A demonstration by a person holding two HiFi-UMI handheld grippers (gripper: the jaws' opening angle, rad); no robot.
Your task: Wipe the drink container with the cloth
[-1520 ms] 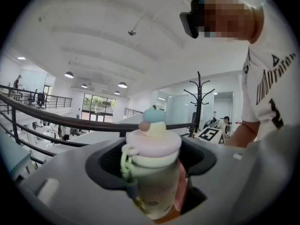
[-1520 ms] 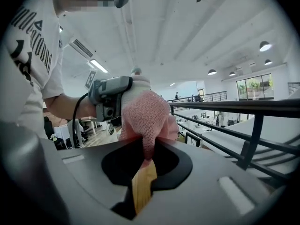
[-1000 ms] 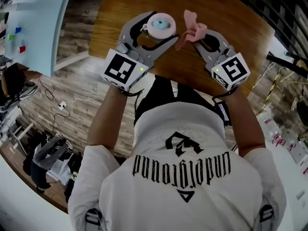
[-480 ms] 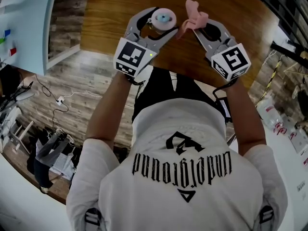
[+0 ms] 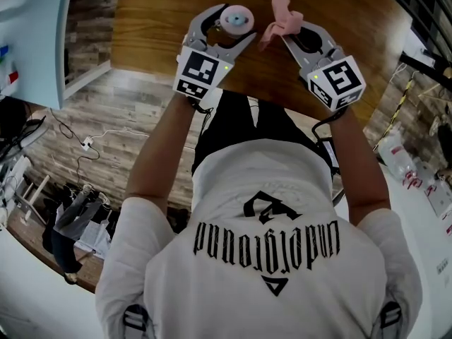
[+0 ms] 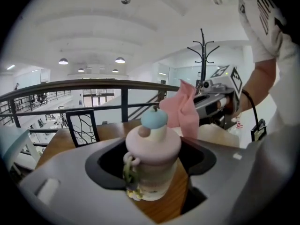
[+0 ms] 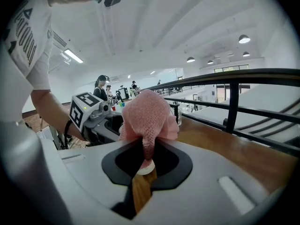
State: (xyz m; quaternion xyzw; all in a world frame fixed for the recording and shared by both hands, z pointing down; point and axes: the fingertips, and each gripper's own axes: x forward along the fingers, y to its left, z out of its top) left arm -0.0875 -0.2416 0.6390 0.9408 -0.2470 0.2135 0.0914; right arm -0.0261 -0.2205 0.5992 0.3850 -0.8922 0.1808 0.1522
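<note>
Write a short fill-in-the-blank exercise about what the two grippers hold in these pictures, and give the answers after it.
1. The drink container is gripped between the jaws of the ____ gripper.
2. The cloth held by the right gripper is ____ in colour.
3. The round cap on top of the container is light ____.
Missing words: left; pink; blue.

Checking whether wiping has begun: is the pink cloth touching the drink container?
Apart. The head view shows a strip of bare table between the cloth and the drink container. In the left gripper view the cloth only shows behind the container.
</note>
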